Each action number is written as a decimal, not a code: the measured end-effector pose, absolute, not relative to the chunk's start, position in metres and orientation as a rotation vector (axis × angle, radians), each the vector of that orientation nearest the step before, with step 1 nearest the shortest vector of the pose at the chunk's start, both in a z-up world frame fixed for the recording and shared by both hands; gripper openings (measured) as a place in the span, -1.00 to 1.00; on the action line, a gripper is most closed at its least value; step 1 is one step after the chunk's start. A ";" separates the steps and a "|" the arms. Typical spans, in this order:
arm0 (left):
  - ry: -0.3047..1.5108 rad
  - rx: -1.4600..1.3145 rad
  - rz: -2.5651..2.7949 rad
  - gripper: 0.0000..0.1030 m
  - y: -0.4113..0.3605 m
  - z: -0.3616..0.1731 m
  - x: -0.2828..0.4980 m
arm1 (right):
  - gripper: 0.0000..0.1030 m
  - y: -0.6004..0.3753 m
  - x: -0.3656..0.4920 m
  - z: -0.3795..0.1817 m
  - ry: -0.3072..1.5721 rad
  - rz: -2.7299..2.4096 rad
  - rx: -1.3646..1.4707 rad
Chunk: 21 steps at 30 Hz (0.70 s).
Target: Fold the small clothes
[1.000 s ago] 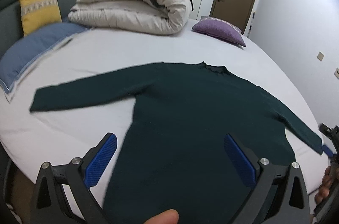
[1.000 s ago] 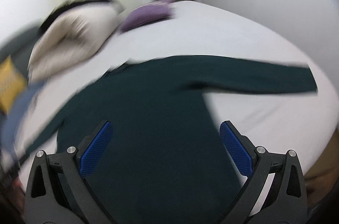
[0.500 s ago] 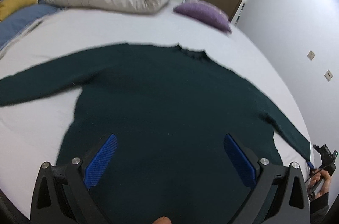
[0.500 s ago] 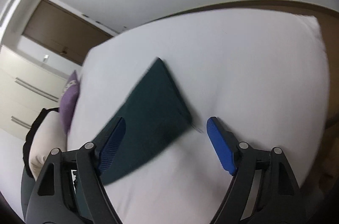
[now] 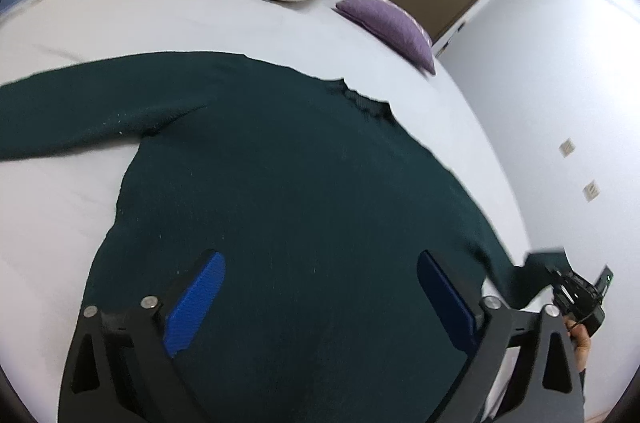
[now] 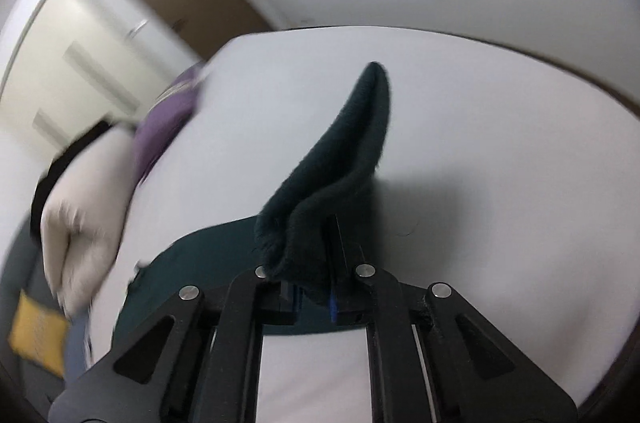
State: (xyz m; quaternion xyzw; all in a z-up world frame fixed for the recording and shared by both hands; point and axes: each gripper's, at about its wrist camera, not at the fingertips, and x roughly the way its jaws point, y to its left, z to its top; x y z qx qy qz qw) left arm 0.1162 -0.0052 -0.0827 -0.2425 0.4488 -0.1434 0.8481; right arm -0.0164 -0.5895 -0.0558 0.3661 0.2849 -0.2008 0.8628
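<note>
Right tool [image 6: 316, 287] now clamped on sleeve cuff [image 6: 344, 163], lifted off the bed [image 6: 500, 143]; left tool [image 5: 320, 299] closing, lower over sweater [image 5: 300, 183].

Soft, even indoor light fills both views, with no glare and no visible lamp. The left wrist view is mostly sharp, though the dark green sweater [image 5: 280, 183] swallows detail and smears slightly towards the right. The right wrist view is motion-blurred on its left side (the wardrobe doors [image 6: 92, 35] and rolled duvet [image 6: 84, 223] streak), and the lifted sleeve cuff [image 6: 344, 159] casts a faint shadow on the white sheet [image 6: 500, 163]. Fisheye bending and black vignetting ring both pictures.
</note>
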 end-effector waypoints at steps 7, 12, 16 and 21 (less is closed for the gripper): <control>0.930 -0.604 -0.295 0.81 0.032 -0.086 0.133 | -0.85 -0.378 0.116 -0.020 0.719 -0.010 0.556; 0.973 -0.657 -0.324 0.81 0.034 -0.105 0.149 | -0.53 -0.240 0.150 -0.078 0.876 0.146 0.501; 1.029 -0.692 -0.374 0.81 0.010 -0.121 0.163 | 0.13 -0.198 0.118 -0.135 0.899 0.215 0.553; 1.111 -0.656 -0.420 0.81 -0.043 -0.134 0.188 | 0.32 -0.249 0.079 -0.146 0.820 0.186 0.672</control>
